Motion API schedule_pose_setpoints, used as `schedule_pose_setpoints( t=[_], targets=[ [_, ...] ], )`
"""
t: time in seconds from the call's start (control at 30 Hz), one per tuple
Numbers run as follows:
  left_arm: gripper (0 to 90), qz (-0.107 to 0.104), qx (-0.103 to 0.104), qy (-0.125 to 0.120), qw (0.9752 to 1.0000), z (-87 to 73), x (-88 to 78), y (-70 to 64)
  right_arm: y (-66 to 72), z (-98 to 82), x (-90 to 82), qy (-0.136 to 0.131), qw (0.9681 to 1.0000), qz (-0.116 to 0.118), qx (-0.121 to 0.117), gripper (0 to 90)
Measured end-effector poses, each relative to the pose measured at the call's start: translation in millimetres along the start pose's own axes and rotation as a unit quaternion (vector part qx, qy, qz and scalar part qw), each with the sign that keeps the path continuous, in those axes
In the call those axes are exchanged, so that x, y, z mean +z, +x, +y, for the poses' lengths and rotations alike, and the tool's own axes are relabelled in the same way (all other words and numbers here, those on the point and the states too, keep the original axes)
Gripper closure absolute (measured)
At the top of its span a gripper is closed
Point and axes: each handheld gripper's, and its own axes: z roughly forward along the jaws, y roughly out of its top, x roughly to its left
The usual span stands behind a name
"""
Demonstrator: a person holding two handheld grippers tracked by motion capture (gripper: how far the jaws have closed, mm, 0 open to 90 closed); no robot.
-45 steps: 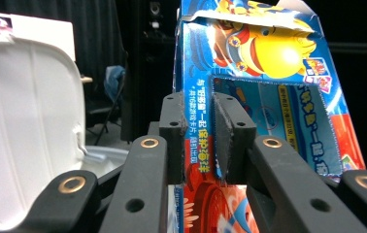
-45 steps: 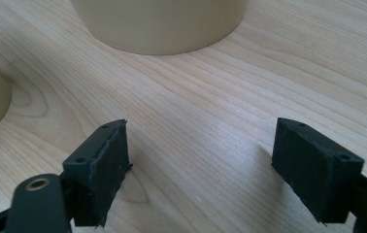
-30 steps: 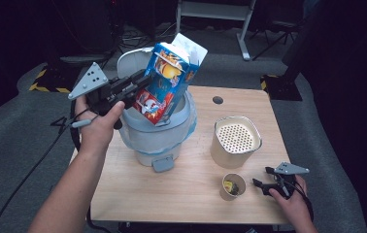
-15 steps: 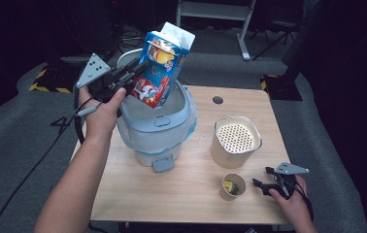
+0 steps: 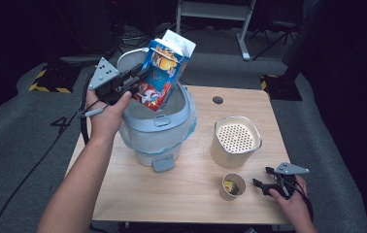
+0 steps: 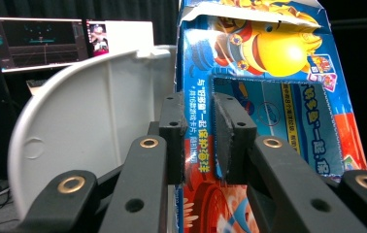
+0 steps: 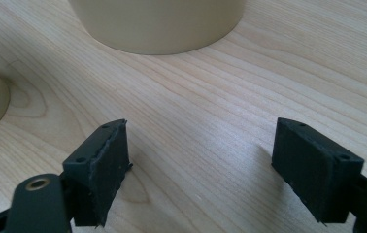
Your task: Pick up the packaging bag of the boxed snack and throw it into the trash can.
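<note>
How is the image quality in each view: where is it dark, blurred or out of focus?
High view: the table is lit, the room around it almost black, and the picture is rather soft. Left gripper view: the cereal box print is sharp, while the near arms of the left claw are blurred. Right gripper view: the wood grain is crisp, the right claw casts soft shadows, and the beige container is slightly soft.

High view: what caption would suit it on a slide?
Left gripper holds a snack box tilted over an open bin.

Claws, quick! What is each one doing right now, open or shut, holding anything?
Left claw: shut on the edge of the blue snack box, over the grey bin.
Right claw: open, holding nothing, just above the table.
</note>
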Motion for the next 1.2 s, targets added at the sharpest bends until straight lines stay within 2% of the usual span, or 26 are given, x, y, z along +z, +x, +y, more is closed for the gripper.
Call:
schedule_pose_setpoints(
  t=[0.13, 0.23, 0.4, 0.53, 0.77, 0.83, 0.9, 0.97, 1.0, 1.03, 1.17, 1.2],
  targets=[
    [75.3, 0.003, 0.016, 0.011, 0.9998, -0.3, 1.6, -1.3, 0.0, 0.0, 0.0, 0.0, 1.0, 0.0, 0.0, 21.4],
    [75.3, 0.001, 0.013, 0.024, 0.9996, -2.1, 3.8, -1.8, 0.0, 0.0, 0.0, 0.0, 1.0, 0.0, 0.0, 21.5],
    [75.2, 0.006, 0.027, 0.039, 0.9989, -3.2, 6.3, -4.4, 0.0, 0.0, 0.0, 0.0, 1.0, 0.0, 0.0, 21.5],
    [73.8, 0.005, 0.02, 0.041, 0.9989, -3.8, 6.9, -3.6, 0.0, 0.0, 0.0, 0.0, 1.0, 0.0, 0.0, 21.5],
    [51.4, -0.011, -0.012, 0.05, 0.9986, -5.3, 3.5, -5.1, 0.0, 0.0, 0.0, 0.0, 1.0, 0.0, 0.0, 21.5],
    [47.0, -0.013, -0.005, 0.05, 0.9986, -5.6, 1.7, -7.2, 0.0, 0.0, 0.0, 0.0, 1.0, 0.0, 0.0, 21.5],
    [46.7, -0.012, 0.004, 0.054, 0.9984, -4.9, 0.1, -9.2, 0.0, 0.0, 0.0, 0.0, 1.0, 0.0, 0.0, 21.5],
    [50.7, -0.004, 0.022, 0.066, 0.9976, -2.3, -1.8, -10.6, 0.0, 0.0, 0.0, 0.0, 1.0, 0.0, 0.0, 21.5],
    [59.0, 0.001, 0.029, 0.072, 0.997, -1.2, -1.8, -10.5, 0.0, 0.0, 0.0, 0.0, 1.0, 0.0, 0.0, 21.5],
    [59.0, 0.006, 0.033, 0.075, 0.9966, -0.4, -1.5, -10.2, 0.0, 0.0, 0.0, 0.0, 1.0, 0.0, 0.0, 21.5],
    [68.0, 0.022, 0.034, 0.075, 0.9964, 2.5, 3.5, -7.5, 0.0, 0.0, 0.0, 0.0, 1.0, -0.001, 0.0, 21.5],
    [73.1, 0.023, 0.035, 0.075, 0.9963, 2.8, 4.7, -6.5, 0.0, 0.0, 0.0, 0.0, 1.0, 0.0, 0.0, 21.5]
  ],
)
